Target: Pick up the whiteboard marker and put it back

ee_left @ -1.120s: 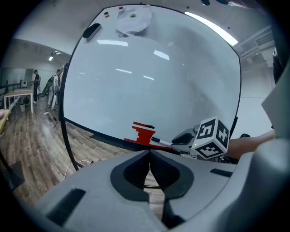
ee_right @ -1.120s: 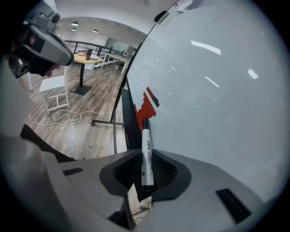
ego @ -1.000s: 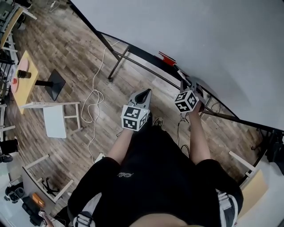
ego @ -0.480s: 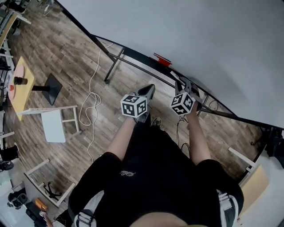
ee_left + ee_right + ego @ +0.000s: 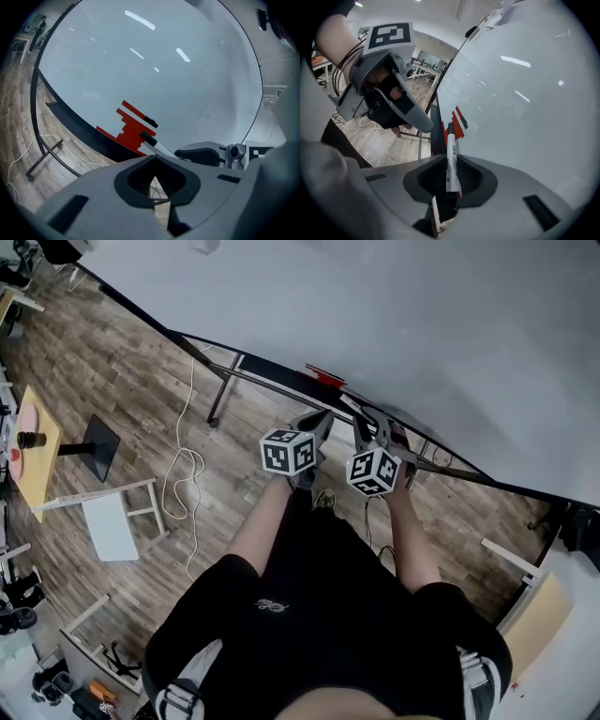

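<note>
**Marker in my right tool, on its way back to the whiteboard ledge**

I am standing at a large whiteboard (image 5: 422,324) and looking steeply down at both of my arms, stretched out in front of me. My right tool (image 5: 375,432) is clamping the whiteboard marker (image 5: 451,159) partway along its white barrel. The black cap is pointing away from me, toward the bottom edge of the board. The marker is off every surface and is hanging in the air, carried only by that tool.

My left tool (image 5: 317,426) is hovering just beside the right one. Its jaws are pressed together with nothing between them.

Just beyond the marker's cap, the dark ledge (image 5: 272,371) is running along the foot of the board. A red stepped piece (image 5: 133,126) is sitting against it; I cannot tell what it is. Wooden floor and a white cable are showing below the ledge.

As I judge it, the pick-up is done and I am in the putting-back step. The next move calls for lowering the marker until it is lying along the ledge near the red piece. I should then ease the right tool's jaws apart only once the barrel is resting there, so it is not rolling off onto the floor.
</note>
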The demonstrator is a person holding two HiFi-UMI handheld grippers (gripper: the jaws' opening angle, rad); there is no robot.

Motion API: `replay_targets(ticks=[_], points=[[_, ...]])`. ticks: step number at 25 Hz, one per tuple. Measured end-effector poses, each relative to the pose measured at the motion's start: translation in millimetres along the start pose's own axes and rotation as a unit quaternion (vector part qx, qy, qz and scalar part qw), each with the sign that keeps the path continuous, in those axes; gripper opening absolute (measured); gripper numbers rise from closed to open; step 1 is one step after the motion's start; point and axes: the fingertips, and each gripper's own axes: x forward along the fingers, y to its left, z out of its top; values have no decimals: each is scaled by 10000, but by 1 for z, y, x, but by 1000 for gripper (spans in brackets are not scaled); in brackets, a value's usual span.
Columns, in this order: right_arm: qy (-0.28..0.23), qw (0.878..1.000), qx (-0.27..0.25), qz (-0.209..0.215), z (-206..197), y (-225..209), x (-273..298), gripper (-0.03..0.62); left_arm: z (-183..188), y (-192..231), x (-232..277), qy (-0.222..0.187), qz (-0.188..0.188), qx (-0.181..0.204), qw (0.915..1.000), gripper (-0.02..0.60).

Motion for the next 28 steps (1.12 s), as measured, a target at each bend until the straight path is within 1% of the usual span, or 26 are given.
replay_targets(ticks=[5,8,10,12,13,14,15,16,18,19,21,23,25,28], points=[[-197,9998,5,-47,9,1,-11,52,5,-6,-8,-92,-74,-93,9999,8],[-403,9991,-134,-91,18,5,-19,52,6,-14,-13,-183,-267,-203,9993,8],[-534,9977,-371,-179,24,7,-26,52,8,-20,-17,-252,-426,-293,9983,8],[-652,9958,-589,-259,30,8,-33,52,9,-29,-21,-307,-675,-397,9965,9],[-709,9950,-642,-279,33,9,-37,52,8,-34,-23,-340,-803,-464,9951,12],[-764,9944,-672,-294,36,10,-40,52,8,-37,-25,-386,-911,-540,9936,37],[-817,9937,-698,-307,38,10,-44,52,8,-41,-28,-439,-1001,-620,9921,90],[-879,9930,-722,-319,41,11,-47,52,8,-43,-30,-499,-1086,-700,9904,123],[-1058,9910,-750,-322,49,13,-54,52,11,-49,-35,-672,-1302,-915,9850,153],[-1166,9899,-748,-312,54,14,-58,52,14,-53,-39,-797,-1433,-1065,9807,166],[-1366,9875,-731,-297,62,19,-66,52,20,-58,-49,-1080,-1659,-1354,9708,170],[-1505,9856,-717,-287,68,24,-73,52,24,-62,-59,-1291,-1772,-1458,9647,170],[-1599,9839,-756,-249,74,30,-78,52,24,-63,-67,-1398,-1746,-1422,9642,170],[-1741,9813,-795,-181,82,42,-84,52,19,-63,-78,-1535,-1595,-1440,9645,169]])
